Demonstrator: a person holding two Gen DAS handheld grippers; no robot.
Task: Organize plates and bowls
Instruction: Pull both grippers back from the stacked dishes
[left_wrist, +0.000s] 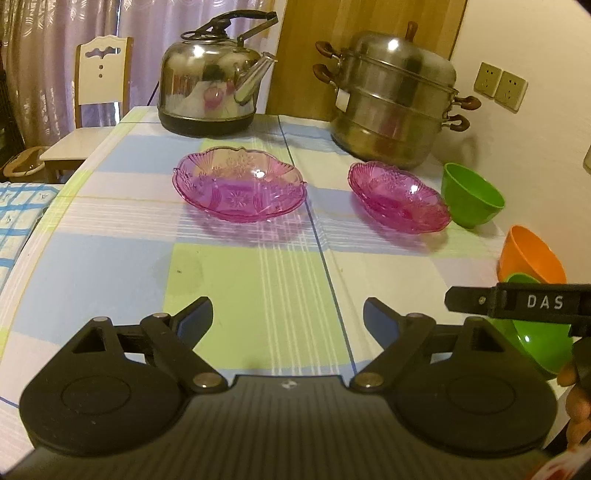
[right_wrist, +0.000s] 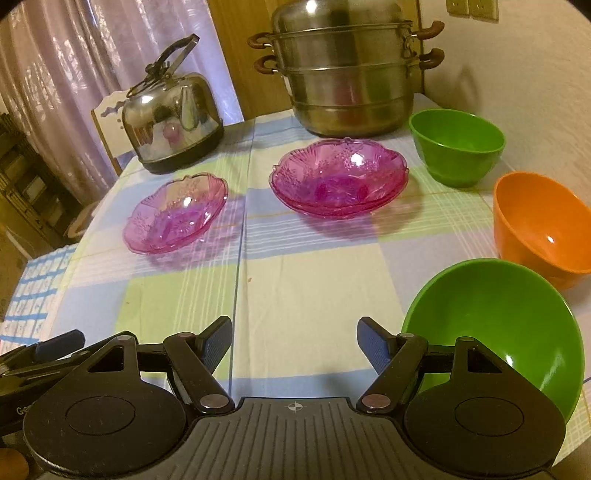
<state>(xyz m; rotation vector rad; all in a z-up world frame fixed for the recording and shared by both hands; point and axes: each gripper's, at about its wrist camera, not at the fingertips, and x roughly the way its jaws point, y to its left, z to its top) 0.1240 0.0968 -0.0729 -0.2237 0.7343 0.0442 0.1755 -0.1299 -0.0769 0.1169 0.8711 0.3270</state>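
Both tools are released and hold nothing: the left gripper (left_wrist: 288, 317) and the right gripper (right_wrist: 294, 341) hang with jaws wide apart over bare tablecloth (right_wrist: 295, 280). The sorting looks only begun. In the right view, two pink plates (right_wrist: 340, 181) already sit nested at 12 o'clock, while a single pink plate (right_wrist: 175, 216) still lies alone at 10 o'clock. The bowls are not stacked: far green bowl (right_wrist: 456, 151) at 1 o'clock, orange bowl (right_wrist: 546, 229) at 2, near green bowl (right_wrist: 502, 325) at 3.
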